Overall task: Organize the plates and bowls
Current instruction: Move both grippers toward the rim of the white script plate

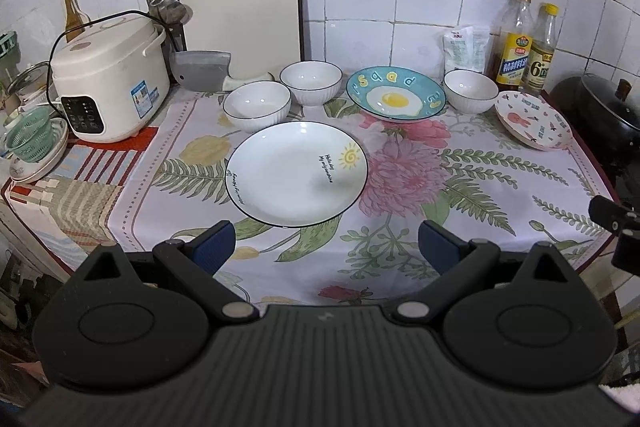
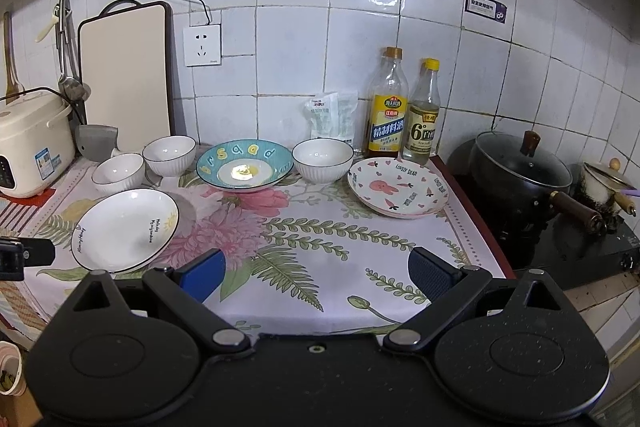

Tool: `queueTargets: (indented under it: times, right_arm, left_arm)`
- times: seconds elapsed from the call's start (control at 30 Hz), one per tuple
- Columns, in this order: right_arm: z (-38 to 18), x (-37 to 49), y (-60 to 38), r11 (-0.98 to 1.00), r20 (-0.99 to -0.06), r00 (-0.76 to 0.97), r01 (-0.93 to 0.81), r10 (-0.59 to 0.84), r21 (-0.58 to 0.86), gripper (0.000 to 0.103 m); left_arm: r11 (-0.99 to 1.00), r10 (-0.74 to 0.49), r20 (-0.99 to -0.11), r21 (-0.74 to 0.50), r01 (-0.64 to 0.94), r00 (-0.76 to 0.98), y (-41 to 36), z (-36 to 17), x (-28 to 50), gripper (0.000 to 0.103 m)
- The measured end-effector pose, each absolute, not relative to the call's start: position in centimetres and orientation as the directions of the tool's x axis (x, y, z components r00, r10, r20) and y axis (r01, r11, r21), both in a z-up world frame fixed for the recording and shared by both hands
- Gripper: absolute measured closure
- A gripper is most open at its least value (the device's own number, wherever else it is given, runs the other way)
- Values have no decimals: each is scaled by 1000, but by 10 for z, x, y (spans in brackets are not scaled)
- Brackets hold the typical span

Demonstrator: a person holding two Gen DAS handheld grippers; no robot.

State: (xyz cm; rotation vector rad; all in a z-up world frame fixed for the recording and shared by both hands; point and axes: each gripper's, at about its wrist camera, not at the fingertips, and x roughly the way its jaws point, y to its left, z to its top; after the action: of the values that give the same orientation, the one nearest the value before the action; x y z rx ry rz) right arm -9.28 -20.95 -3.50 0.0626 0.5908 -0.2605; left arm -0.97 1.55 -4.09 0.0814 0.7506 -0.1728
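A white plate with a sun drawing lies on the floral cloth nearest me. Behind it stand two white ribbed bowls. A blue egg-pattern plate, a third white bowl and a pink rabbit plate sit further right. My left gripper is open and empty, just in front of the white plate. My right gripper is open and empty over the cloth's front.
A rice cooker stands at the left, with a cleaver and cutting board against the wall. Two bottles and a bag stand at the back. A black pot sits on the stove at right.
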Motion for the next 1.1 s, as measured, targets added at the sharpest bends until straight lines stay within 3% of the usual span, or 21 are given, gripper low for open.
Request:
queueTargets:
  times: [0.43,0.73,0.9,1.1]
  right_arm:
    - [-35,-84,-204,976,-541,818,215,-193,-23,3]
    - [-44,-44,-184,999,-462,886,-27,38,31,3]
    - [-61,-9,-165,989,-468,872,-136,145,52,3]
    - [-91,26,-151,963,-430,861,-238,270,128,4]
  left_arm:
    - [978,-163,-701,-20,209,694,33,-37,5,4]
    - [985,-146,-675,-28,173,723,57,-36,43,5]
    - [991,-125,-647,-39,131,752,70,-50,64,5]
    - [977,-212,-606,-120,175,767,90,-62,77,4]
